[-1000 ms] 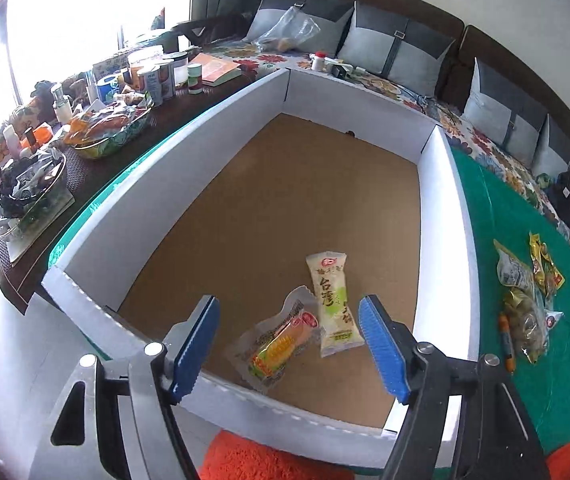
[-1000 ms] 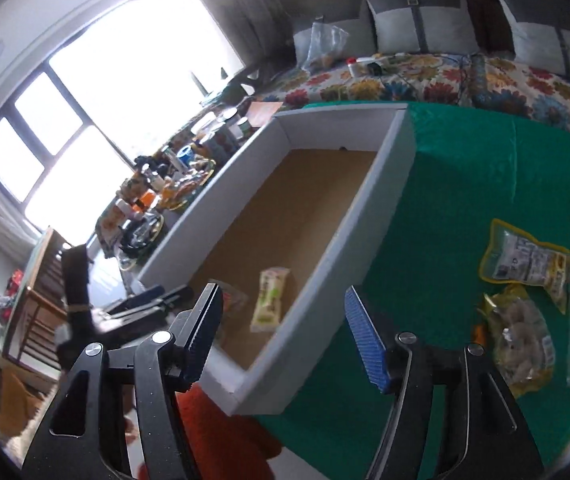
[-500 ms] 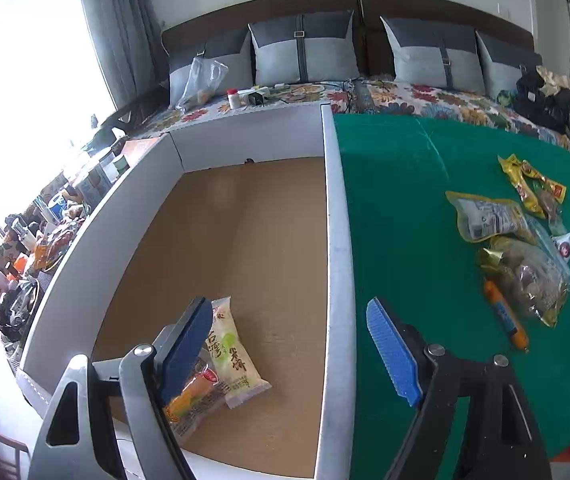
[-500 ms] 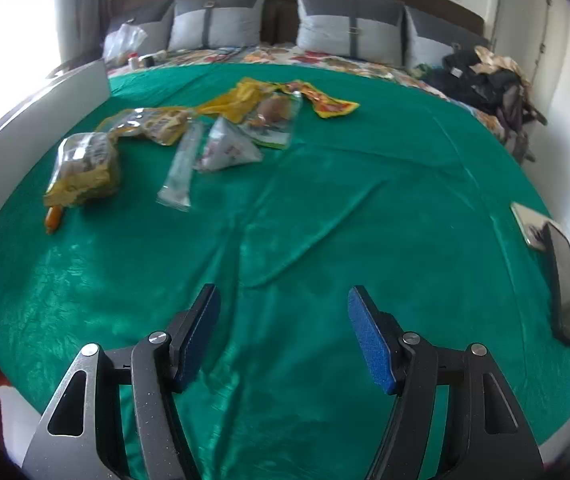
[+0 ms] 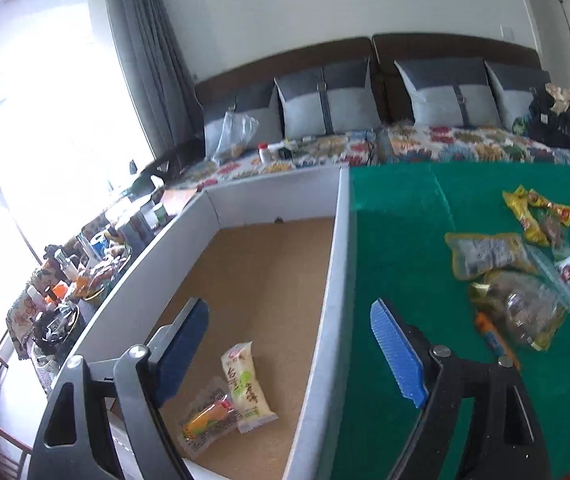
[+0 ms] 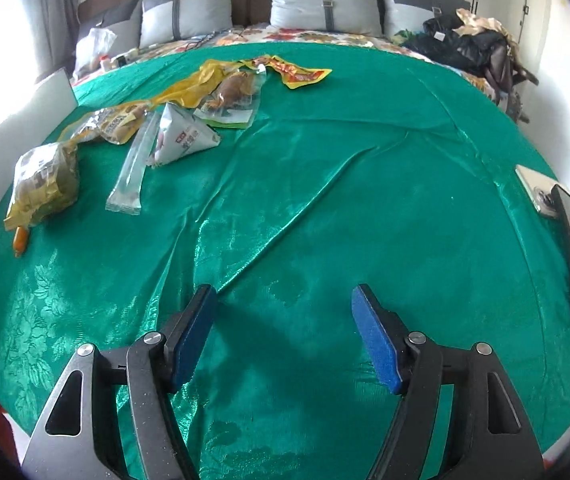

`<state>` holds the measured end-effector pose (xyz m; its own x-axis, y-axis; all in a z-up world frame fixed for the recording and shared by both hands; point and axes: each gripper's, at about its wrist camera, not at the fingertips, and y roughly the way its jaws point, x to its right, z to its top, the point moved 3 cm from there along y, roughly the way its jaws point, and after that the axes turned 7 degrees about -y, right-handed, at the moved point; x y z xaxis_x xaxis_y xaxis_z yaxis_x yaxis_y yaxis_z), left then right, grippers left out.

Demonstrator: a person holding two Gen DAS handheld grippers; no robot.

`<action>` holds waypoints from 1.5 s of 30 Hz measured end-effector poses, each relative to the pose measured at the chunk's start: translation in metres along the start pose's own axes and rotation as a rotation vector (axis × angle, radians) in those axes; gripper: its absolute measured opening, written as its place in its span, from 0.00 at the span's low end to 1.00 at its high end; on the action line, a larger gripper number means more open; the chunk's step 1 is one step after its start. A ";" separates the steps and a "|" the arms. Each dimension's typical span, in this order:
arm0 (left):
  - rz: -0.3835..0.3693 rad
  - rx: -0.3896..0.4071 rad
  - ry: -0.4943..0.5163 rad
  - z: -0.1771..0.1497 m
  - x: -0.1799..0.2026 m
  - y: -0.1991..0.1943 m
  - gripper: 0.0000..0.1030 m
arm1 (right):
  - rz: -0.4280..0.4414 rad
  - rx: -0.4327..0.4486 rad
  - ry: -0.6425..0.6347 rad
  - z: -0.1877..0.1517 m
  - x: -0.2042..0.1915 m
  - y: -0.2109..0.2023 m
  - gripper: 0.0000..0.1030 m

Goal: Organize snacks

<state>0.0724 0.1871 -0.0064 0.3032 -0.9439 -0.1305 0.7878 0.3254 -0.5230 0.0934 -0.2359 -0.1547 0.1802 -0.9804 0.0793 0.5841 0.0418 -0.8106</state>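
Both our views have swung rightward, away from the white-walled cardboard box point(image 5: 331, 276); our left gripper point(image 5: 289, 350) hangs wide and empty over its wall, two wrapped snack packets point(image 5: 231, 398) inside; our right gripper point(image 6: 285, 336), equally wide, hovers over the green satin cloth point(image 6: 325, 200), facing the loose snack pile point(image 6: 165, 120) farther off, likely the next pick.

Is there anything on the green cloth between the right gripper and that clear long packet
Nothing visible does. The right gripper is open over bare green cloth, and the clear long packet lies ahead to its left, with only wrinkled cloth in between. The triangular white packet sits beside it, not in the way.
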 end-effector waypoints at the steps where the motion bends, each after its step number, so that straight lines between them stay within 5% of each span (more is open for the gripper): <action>1: -0.038 0.024 -0.014 0.001 0.010 -0.011 0.93 | 0.002 0.001 -0.003 0.000 0.000 0.000 0.73; 3: -0.117 0.021 -0.029 -0.003 0.030 -0.022 0.97 | 0.002 0.003 -0.008 -0.001 -0.001 0.000 0.76; 9: -0.281 -0.186 -0.014 -0.060 0.097 -0.005 0.97 | -0.005 0.017 0.002 -0.004 0.000 0.001 0.84; 15: -0.269 -0.316 0.006 -0.117 0.113 0.028 0.97 | -0.010 0.032 0.004 -0.005 0.000 0.001 0.87; 24: -0.223 -0.393 -0.044 -0.138 0.093 0.052 0.97 | -0.015 0.044 0.006 -0.005 -0.002 0.002 0.90; 45: -0.225 -0.385 -0.078 -0.142 0.085 0.056 1.00 | -0.014 0.047 0.006 -0.004 -0.002 0.002 0.92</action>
<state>0.0661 0.1174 -0.1666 0.1980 -0.9770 0.0786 0.5863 0.0538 -0.8083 0.0910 -0.2344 -0.1589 0.1670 -0.9821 0.0867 0.6234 0.0370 -0.7810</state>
